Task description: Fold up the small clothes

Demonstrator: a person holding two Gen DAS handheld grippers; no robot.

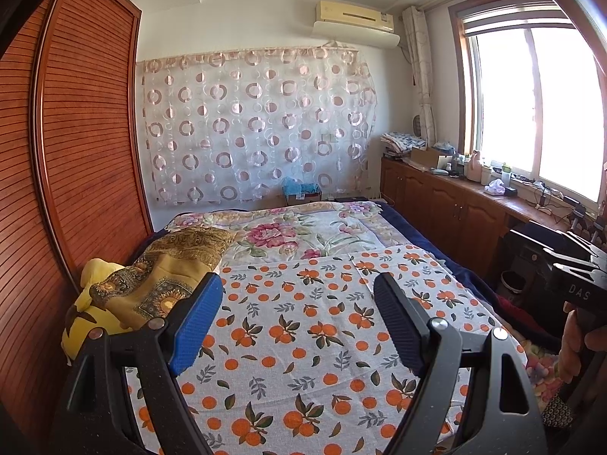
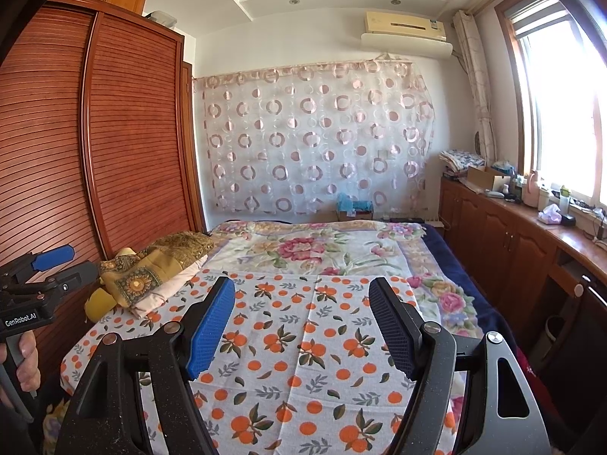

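Left wrist view: the left gripper [image 1: 297,318] hovers with fingers wide apart and empty over a white cloth printed with oranges [image 1: 303,341], spread flat on the bed; a pile of yellow-brown patterned clothes [image 1: 159,269] sits at its far-left edge. Right wrist view: the right gripper [image 2: 301,326] likewise gapes, empty, above that cloth [image 2: 303,341]; the pile [image 2: 155,269] lies beside the brown slatted wooden wardrobe [image 2: 114,151].

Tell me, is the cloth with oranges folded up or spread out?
Spread out. The orange-print cloth lies flat across the bed, showing only faint crease lines.
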